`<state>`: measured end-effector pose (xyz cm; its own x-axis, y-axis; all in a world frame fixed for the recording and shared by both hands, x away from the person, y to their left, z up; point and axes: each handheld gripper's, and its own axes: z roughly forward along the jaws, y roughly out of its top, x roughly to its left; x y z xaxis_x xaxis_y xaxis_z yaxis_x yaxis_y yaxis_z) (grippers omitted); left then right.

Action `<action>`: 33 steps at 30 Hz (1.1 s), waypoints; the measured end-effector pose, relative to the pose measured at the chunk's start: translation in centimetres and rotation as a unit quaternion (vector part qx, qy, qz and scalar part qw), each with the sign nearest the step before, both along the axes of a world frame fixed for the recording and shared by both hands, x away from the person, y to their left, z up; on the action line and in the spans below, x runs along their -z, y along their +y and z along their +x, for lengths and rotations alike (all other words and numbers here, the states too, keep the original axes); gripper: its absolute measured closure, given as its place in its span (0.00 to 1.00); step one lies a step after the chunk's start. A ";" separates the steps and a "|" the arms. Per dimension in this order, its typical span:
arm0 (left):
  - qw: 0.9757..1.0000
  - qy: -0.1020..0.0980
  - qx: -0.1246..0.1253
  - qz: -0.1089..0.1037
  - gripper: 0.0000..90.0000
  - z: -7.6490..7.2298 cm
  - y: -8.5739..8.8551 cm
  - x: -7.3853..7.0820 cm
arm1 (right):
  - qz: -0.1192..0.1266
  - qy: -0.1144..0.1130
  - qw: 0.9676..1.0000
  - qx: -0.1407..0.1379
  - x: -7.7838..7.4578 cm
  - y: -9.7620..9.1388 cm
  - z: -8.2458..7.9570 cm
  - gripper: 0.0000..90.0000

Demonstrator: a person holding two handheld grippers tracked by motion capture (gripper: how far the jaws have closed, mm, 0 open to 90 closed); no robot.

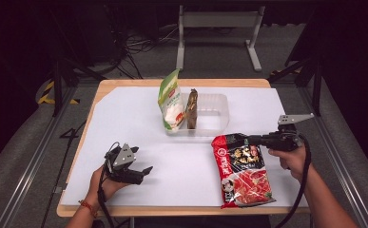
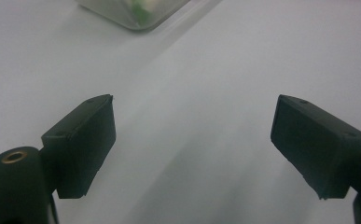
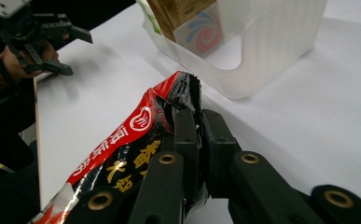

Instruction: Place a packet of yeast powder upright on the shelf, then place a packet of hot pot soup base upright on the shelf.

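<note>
A red and black noodle packet [image 1: 242,168] lies at the front right of the white table cover, its top end lifted. My right gripper [image 1: 248,139] is shut on that top edge; in the right gripper view the black jaws pinch the crimped seal of the packet [image 3: 169,109]. A clear plastic bin [image 1: 209,114] stands mid-table with a green and white pouch [image 1: 170,100] and a brown packet [image 1: 191,109] upright at its left end. My left gripper [image 1: 142,173] rests at the front left, open, and its pads [image 2: 92,140] have only bare table between them.
The white cover [image 1: 134,123] lies on a wooden table top whose edge [image 1: 139,211] runs along the front. The bin's corner [image 2: 131,14] shows ahead of the left gripper. Metal frame legs [image 1: 254,52] stand on the floor behind the table.
</note>
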<state>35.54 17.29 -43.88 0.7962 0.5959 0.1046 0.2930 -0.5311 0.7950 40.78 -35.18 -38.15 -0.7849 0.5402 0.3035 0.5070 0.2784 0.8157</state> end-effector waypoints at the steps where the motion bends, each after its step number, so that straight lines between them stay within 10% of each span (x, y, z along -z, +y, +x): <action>1: 1.000 0.003 -0.002 -0.006 0.16 0.1 0.1 0.0 | 0.006 -0.005 1.000 -0.001 -0.2 -0.1 -0.3 0.96; 33: 1.000 0.007 -0.011 -0.013 0.16 0.0 0.8 0.2 | 0.056 -0.140 0.988 0.023 -6.9 2.5 -4.5 0.97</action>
